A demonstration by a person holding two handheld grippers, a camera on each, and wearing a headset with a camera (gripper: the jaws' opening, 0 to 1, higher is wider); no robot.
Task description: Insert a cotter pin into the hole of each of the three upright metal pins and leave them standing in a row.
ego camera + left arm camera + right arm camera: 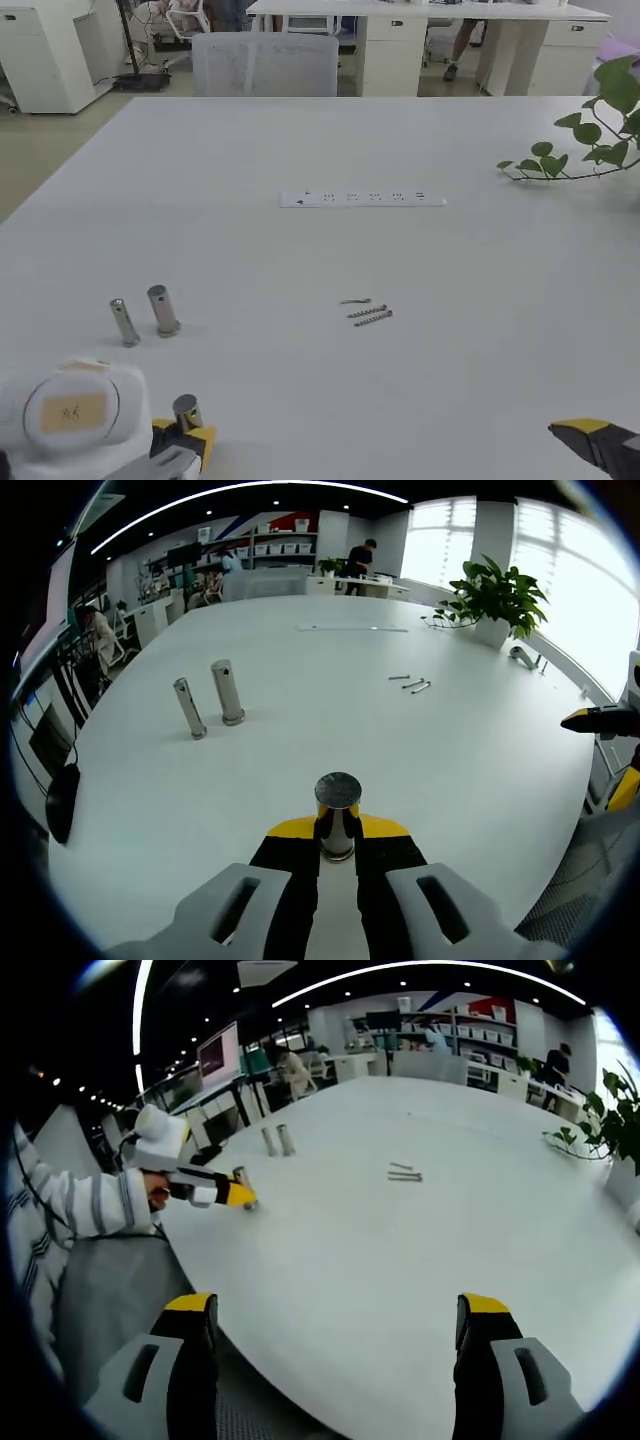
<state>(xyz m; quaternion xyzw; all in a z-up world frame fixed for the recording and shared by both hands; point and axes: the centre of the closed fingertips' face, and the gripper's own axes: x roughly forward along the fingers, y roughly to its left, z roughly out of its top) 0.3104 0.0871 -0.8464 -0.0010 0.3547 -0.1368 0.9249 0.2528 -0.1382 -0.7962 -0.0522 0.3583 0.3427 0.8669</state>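
Left gripper [337, 829]: bottom centre of its own view, jaws closed on the lower shaft of a metal pin. Gripping low leaves the head and upper shaft clear, which I judge is meant to keep the hole reachable.
Held pin [337, 805]: upright with its flat round head on top, close to the near table edge. Whether its foot touches the surface I cannot tell.
Standing pins: a thin pin [124, 322] and a thicker pin [163, 311] stand upright just beside each other at the lower left of the head view, apart from the held pin. Keeping the third vertical on that same side looks like preparation for the row.
Cotter pins [366, 312]: three lie flat in a tight cluster at the middle of the head view, well apart from every pin. None is inserted.
Right gripper [337, 1310]: jaws spread wide with nothing between them, over the near table edge at the lower right of the head view. It is probably kept free to fetch a cotter pin.
Table [450, 260]: white, with a power strip [362, 198] at upper centre and a plant [590, 140] at upper right, both well away from the work.
Progress: early, as all three insertions remain.
Next move: the empty jaws must pinch a small flat-lying cotter pin, which could slip. The pin holes are too small to make out.
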